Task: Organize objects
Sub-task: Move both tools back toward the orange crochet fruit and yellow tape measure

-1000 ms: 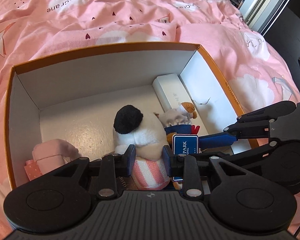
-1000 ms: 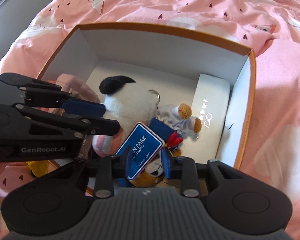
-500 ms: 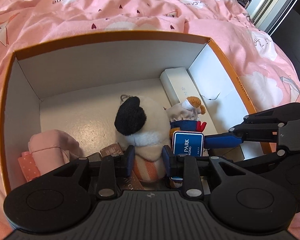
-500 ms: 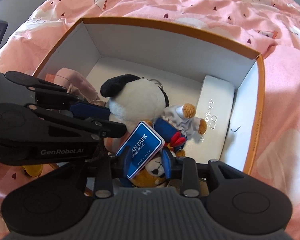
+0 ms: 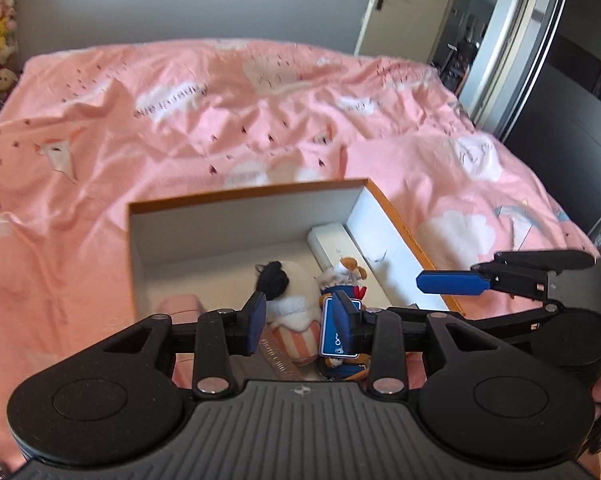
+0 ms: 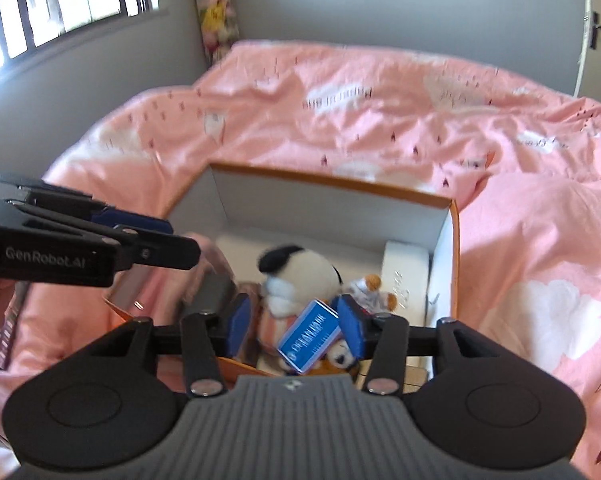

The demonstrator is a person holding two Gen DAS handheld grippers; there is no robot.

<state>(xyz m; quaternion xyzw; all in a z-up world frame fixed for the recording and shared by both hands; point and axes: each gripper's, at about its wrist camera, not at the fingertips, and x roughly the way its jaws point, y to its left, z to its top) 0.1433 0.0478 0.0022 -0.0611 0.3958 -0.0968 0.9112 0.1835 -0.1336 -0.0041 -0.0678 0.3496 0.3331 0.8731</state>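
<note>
An orange-rimmed white box [image 5: 244, 194] [image 6: 328, 178] stands on the pink bed. Inside lie a white plush with a black ear [image 5: 288, 280] [image 6: 300, 276], a small bear in a white dress [image 5: 344, 270] [image 6: 370, 292], a blue card tag [image 5: 334, 338] [image 6: 310, 334] on a brown bear, a white case [image 5: 328, 238] [image 6: 404, 272] and a pink pouch [image 5: 180, 304]. My left gripper [image 5: 299, 318] hovers above the near edge, jaws opening, pads pressing nothing. My right gripper [image 6: 294, 326] hangs beside it, jaws also opening, the toys lying below.
The pink bedcover [image 5: 180, 120] spreads around the box. A door [image 5: 404, 4] and dark wardrobe are at the right, a window [image 6: 60, 0] at the left. Hanging plush toys [image 6: 216, 12] are at the far wall. One finger [image 5: 448, 282] of the right gripper shows over the box's right wall.
Both grippers have pulled up and back from the box, so the room now shows. Both sets of jaws have widened. The plush and the blue tag stay in the box.
</note>
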